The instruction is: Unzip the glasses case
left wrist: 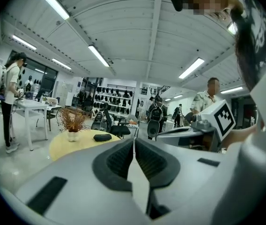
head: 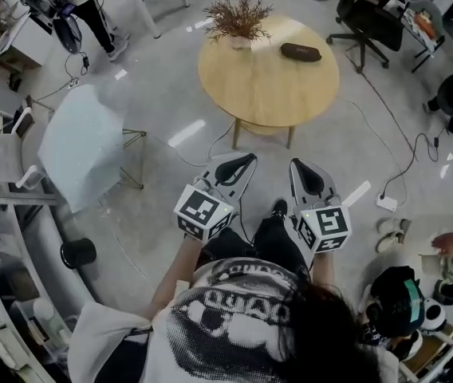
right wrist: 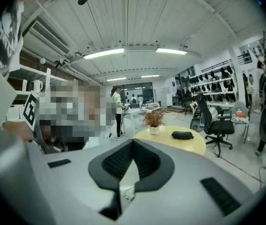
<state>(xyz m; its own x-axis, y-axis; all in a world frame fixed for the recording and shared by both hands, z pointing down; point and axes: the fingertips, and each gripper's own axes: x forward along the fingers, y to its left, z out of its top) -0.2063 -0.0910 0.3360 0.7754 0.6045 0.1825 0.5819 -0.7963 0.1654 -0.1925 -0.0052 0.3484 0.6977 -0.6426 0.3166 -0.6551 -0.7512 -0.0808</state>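
Observation:
The black glasses case point(head: 301, 52) lies zipped near the far right edge of a round wooden table point(head: 268, 82), well ahead of me. Beside it stands a dried plant in a small pot point(head: 238, 18). Both grippers hover over the floor, short of the table and pointing toward it. My left gripper point(head: 246, 160) is shut with nothing in it, and so is my right gripper point(head: 297, 167). In the left gripper view the case point(left wrist: 102, 137) shows beyond the shut gripper point(left wrist: 134, 142). In the right gripper view the case point(right wrist: 182, 135) lies right of the plant point(right wrist: 153, 118).
A black office chair point(head: 366, 18) stands to the right of the table. A pale chair point(head: 83, 146) sits on the left. Cables and a power strip point(head: 386, 203) lie on the floor at right. A person point(head: 91, 6) stands far left by a white desk.

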